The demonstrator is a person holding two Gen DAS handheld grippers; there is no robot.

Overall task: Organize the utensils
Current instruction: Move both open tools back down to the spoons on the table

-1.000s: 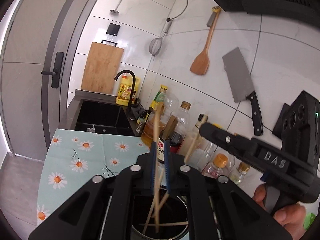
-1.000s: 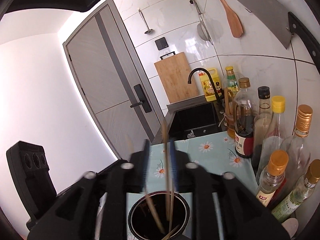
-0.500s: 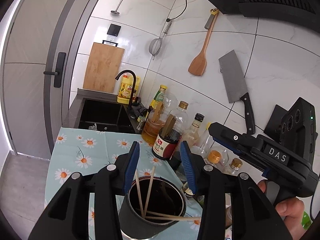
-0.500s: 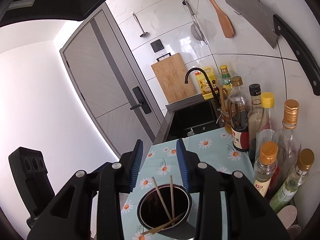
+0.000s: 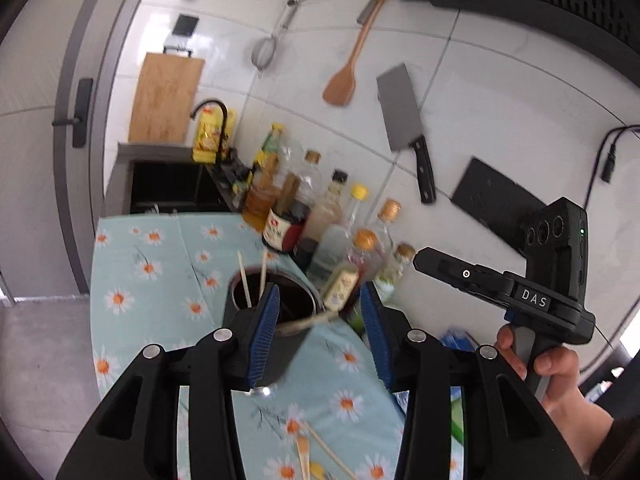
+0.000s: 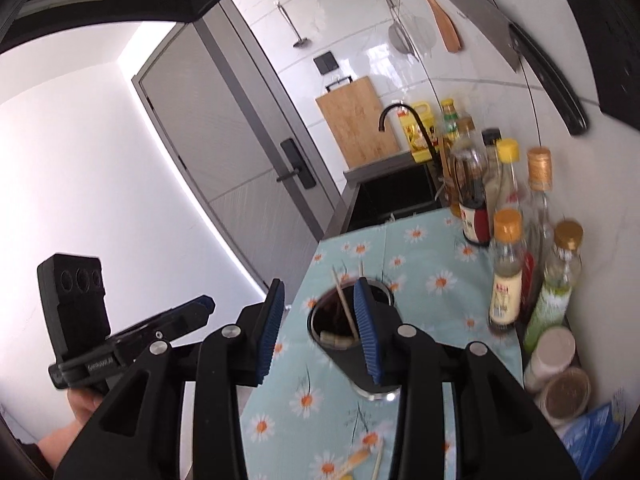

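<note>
While the left gripper [image 5: 320, 320] hangs over the daisy-print cloth [image 5: 160, 280], its blue-padded jaws stand apart with nothing pressed between them; they have just been opening. The dark utensil holder [image 5: 276, 344] stands on the cloth just past the left pad, partly hidden behind it, and the gap between the pads looks onto its rim. Several chopsticks [image 5: 245, 280] stand in the holder, two leaning toward its far rim and one blurred stick lying across the near rim toward the right. More wooden utensils [image 5: 304, 456] lie loose on the cloth at the bottom of the left wrist view, between the gripper's arms. Right of the holder, a cluster of bottles [image 5: 340, 216] lines the tiled wall, with a wooden spatula [image 5: 344, 76] and a cleaver [image 5: 404, 120] hanging above them. Further right a hand [image 5: 556, 376] holds the right gripper by its handle.

In the right wrist view the right gripper [image 6: 318, 332] also has its jaws parted, a moderate gap, empty. The holder [image 6: 360, 364] sits behind its right pad. A few loose sticks [image 6: 360, 460] lie blurred on the cloth near the bottom edge. To the right stand the bottles [image 6: 508, 272] and two lidded jars [image 6: 560, 376] by the wall.
</note>
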